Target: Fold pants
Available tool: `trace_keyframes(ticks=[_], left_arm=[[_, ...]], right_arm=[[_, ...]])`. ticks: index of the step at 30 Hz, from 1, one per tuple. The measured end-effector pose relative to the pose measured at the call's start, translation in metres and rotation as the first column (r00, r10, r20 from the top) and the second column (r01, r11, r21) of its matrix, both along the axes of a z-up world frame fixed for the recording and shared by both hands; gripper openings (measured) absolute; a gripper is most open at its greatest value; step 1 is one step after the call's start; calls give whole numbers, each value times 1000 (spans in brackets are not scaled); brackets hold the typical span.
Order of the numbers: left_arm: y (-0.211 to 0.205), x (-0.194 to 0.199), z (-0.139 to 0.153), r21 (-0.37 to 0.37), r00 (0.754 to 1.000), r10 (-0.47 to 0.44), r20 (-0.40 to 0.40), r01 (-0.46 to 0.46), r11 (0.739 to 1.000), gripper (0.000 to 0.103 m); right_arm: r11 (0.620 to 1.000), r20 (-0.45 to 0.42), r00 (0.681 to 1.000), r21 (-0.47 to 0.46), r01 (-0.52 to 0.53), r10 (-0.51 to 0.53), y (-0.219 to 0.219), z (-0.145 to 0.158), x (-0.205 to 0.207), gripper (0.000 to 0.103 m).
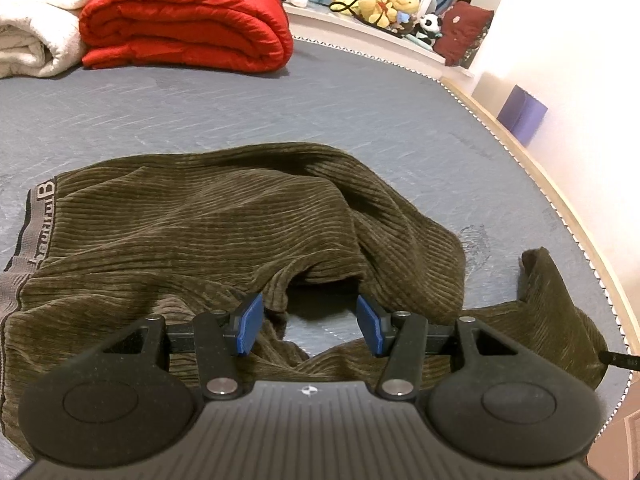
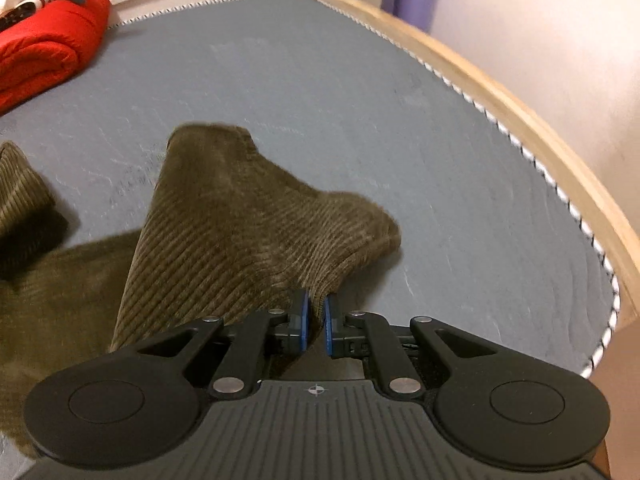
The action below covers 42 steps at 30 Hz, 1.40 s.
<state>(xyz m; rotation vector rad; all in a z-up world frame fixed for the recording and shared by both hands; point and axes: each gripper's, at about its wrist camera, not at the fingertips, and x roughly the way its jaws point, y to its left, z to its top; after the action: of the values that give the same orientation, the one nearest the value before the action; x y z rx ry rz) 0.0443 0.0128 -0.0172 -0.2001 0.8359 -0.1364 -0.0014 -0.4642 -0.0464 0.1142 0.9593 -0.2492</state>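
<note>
Olive-green corduroy pants [image 1: 192, 232] lie rumpled on the grey-blue mat [image 1: 280, 112], their grey lettered waistband [image 1: 36, 220] at the left. My left gripper [image 1: 310, 324] hovers open just above the crumpled leg fabric, its blue pads [image 1: 250, 322] wide apart with only bare mat and folds showing between them. In the right wrist view my right gripper [image 2: 316, 320] is shut on a fold of a pant leg [image 2: 248, 216]. The cloth rises from the blue pads [image 2: 305, 320] and drapes away to the left, lifted off the mat [image 2: 360, 112].
A folded red quilt [image 1: 188, 20] and a white blanket [image 1: 36, 20] lie at the mat's far left. Stuffed toys [image 1: 392, 4] sit on a ledge behind. The mat's wooden rim [image 2: 520, 92] curves along the right, with a purple box [image 1: 522, 116] by the wall.
</note>
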Motion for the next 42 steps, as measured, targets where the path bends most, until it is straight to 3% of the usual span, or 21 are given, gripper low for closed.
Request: trace_keyframes(ticks=[8, 9, 11, 14, 18, 22, 25, 27, 30, 34, 38, 39, 41, 42], left_arm=[[-9, 3, -5, -14, 1000, -19, -23, 19, 1000, 58], [-11, 3, -4, -18, 999, -24, -22, 23, 1000, 58], [-13, 2, -1, -25, 999, -31, -16, 31, 999, 58], [-17, 1, 3, -31, 999, -41, -8, 40, 999, 60], [-21, 1, 0, -20, 999, -47, -12, 47, 999, 61], [-15, 3, -4, -13, 999, -24, -22, 24, 1000, 61], [-8, 4, -5, -16, 1000, -7, -23, 7, 1000, 61], [-4, 5, -5, -13, 1000, 0, -22, 0, 1000, 61], [4, 8, -9, -5, 999, 15, -28, -15, 1000, 61], [15, 11, -14, 4, 999, 34, -40, -34, 999, 61], [22, 16, -18, 1, 997, 45, -55, -45, 999, 61], [23, 17, -19, -2, 997, 48, -59, -48, 999, 61], [23, 20, -20, -11, 997, 51, -65, -52, 999, 61], [22, 22, -20, -14, 996, 51, -67, -52, 999, 61]], right_arm=[[996, -7, 996, -6, 92, -92, -38, 6, -38, 8], [995, -29, 996, -33, 89, -90, -42, 4, -44, 2], [996, -79, 997, -84, 20, -26, -42, -2, -48, 3], [996, 20, 997, 36, 77, -78, -60, 12, -58, 6], [986, 230, 967, 148, 76, -109, -65, 43, -52, 24], [980, 312, 947, 200, 17, -80, -48, 44, -13, 34], [972, 299, 950, 235, 15, -87, -35, 32, 23, 44], [965, 287, 954, 261, 8, -85, -32, 23, 50, 60], [957, 256, 957, 283, 63, -139, -40, 5, 88, 68], [909, 165, 970, 406, 99, -179, -49, -26, 121, 68], [920, 101, 980, 373, 121, -169, -45, -50, 138, 66], [928, 83, 982, 349, 129, -168, -42, -54, 142, 47], [940, 47, 985, 307, 145, -167, -39, -57, 145, 21], [946, 35, 985, 287, 151, -168, -39, -57, 146, 15]])
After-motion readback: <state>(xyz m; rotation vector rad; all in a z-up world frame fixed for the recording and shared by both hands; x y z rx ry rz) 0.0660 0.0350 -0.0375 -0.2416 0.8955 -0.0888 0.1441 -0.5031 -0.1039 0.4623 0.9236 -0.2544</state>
